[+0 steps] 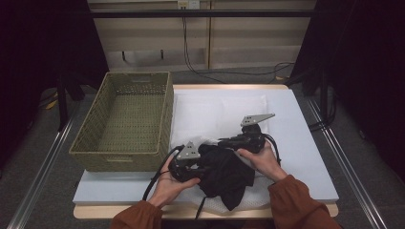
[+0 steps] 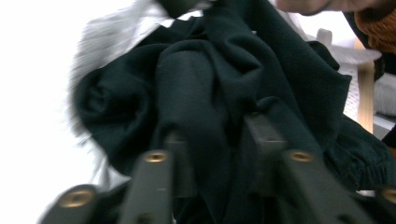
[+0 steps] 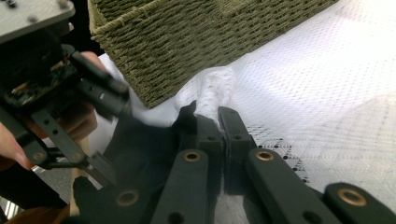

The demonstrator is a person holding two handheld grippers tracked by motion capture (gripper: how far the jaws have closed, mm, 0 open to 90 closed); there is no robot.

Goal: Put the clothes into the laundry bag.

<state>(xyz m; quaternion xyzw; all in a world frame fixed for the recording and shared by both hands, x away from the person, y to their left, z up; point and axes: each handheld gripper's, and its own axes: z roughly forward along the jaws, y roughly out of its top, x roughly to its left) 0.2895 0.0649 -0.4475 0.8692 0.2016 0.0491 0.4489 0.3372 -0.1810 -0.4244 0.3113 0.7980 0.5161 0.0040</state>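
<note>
On the table (image 1: 305, 157), seen from the high view, we list: black garment (image 1: 224, 174) bunched near the front edge atop a white mesh bag (image 1: 215, 112); left gripper (image 1: 188, 164) and right gripper (image 1: 239, 141) at either side of it; woven basket (image 1: 126, 119) at left. From the left gripper view we note jaws clamped on a fold of black cloth. From the right gripper view we record jaws pinched tight on white mesh and the garment's edge, basket just behind.
</note>
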